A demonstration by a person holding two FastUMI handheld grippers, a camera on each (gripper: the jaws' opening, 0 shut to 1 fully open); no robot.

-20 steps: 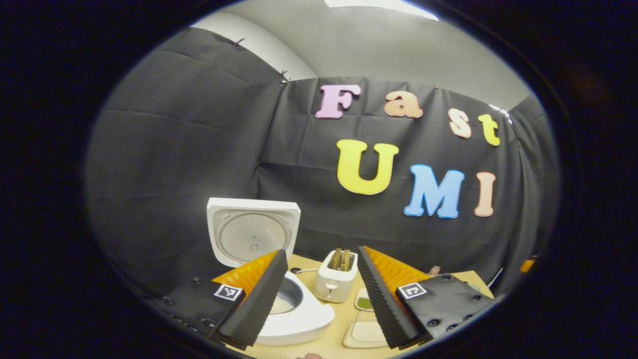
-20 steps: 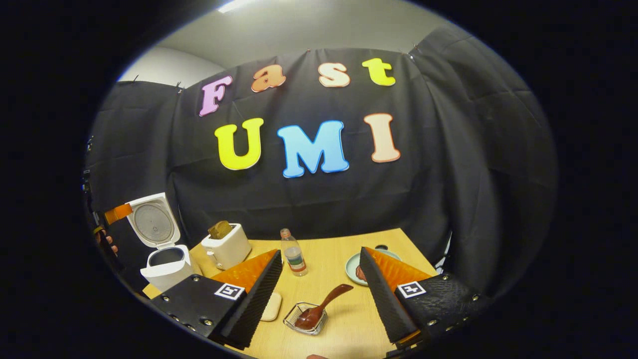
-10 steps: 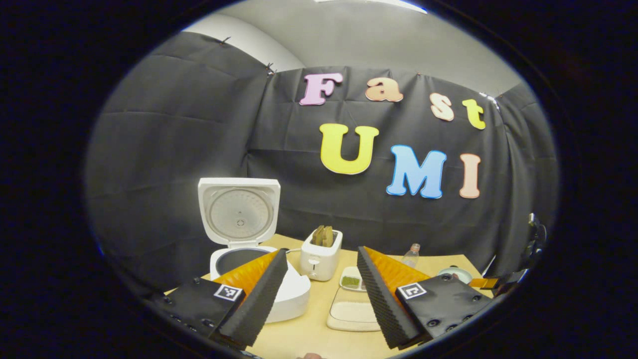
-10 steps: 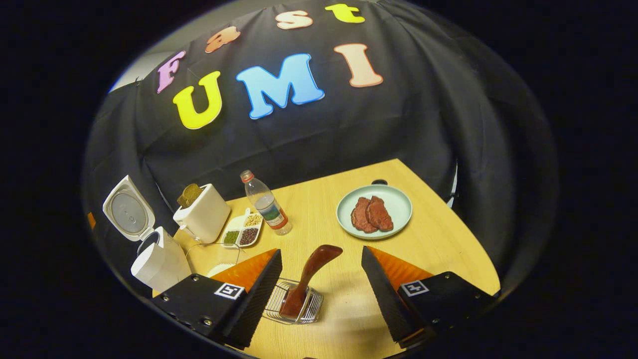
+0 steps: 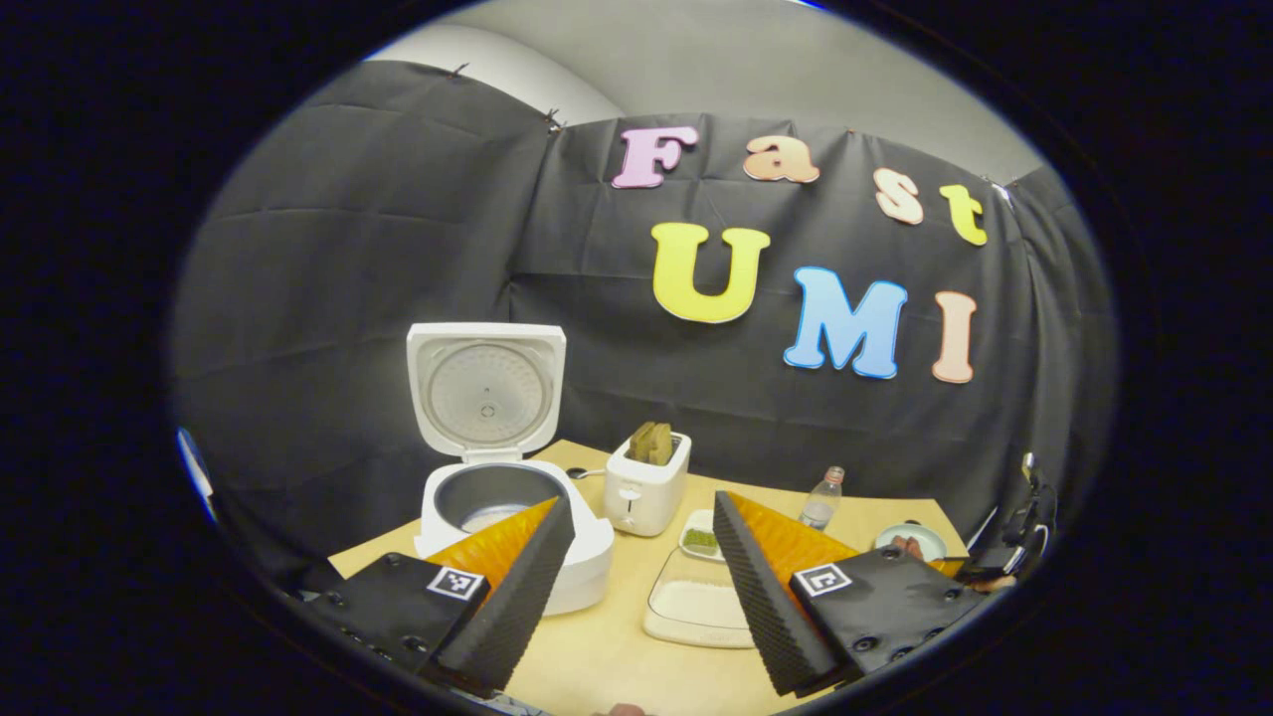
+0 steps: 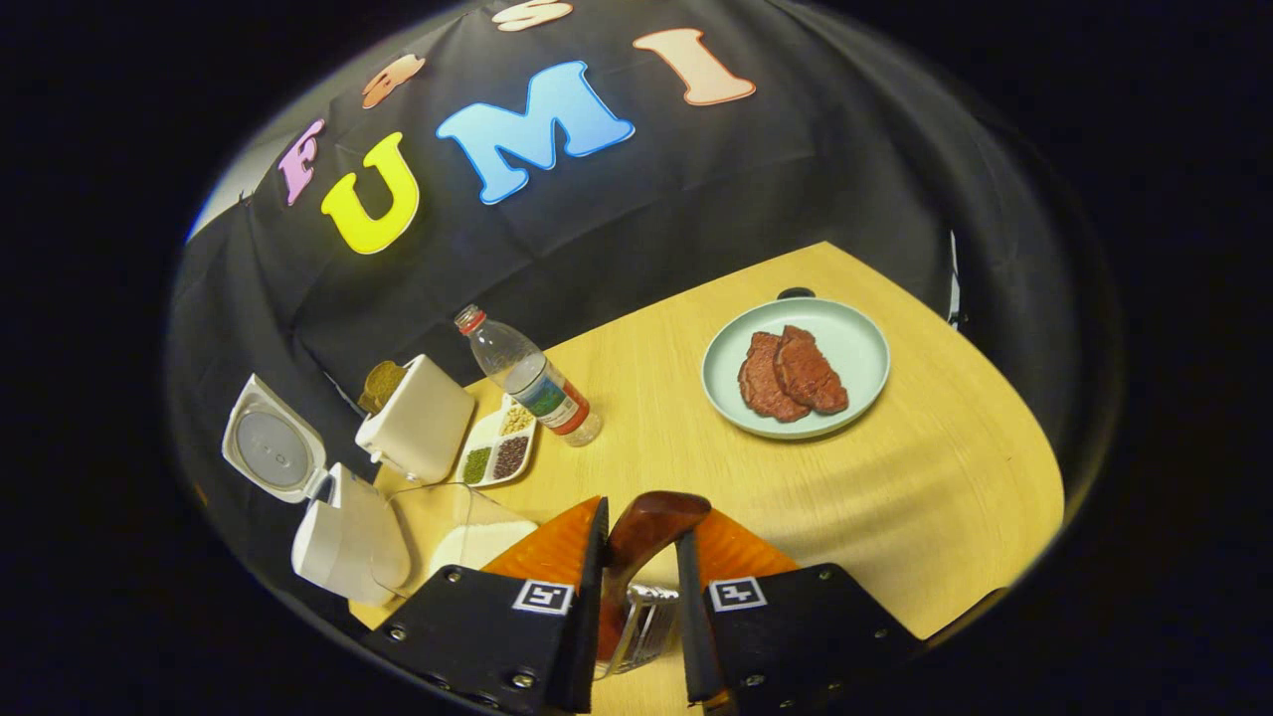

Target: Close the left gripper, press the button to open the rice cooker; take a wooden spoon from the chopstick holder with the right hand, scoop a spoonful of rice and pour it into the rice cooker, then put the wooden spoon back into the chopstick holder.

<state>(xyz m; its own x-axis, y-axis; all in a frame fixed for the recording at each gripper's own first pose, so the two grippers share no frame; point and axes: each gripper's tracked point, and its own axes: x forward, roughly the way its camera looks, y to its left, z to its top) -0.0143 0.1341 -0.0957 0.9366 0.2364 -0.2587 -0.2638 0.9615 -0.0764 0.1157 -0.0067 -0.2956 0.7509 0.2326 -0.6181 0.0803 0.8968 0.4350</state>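
Gripping: wooden spoon (image 6: 651,527) handle is clamped between right gripper (image 6: 636,597) fingers, bowl down in chopstick holder (image 6: 646,626) | left gripper (image 5: 636,587) is held spread, nothing grasped | rice cooker (image 5: 497,497) lid is raised.

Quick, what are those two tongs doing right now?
Left tongs: open, holding nothing.
Right tongs: closed around the wooden spoon handle.

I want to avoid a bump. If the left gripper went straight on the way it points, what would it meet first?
Probably the clear rice container lying between the left gripper fingers' line, ahead on the table; the depth is unclear.
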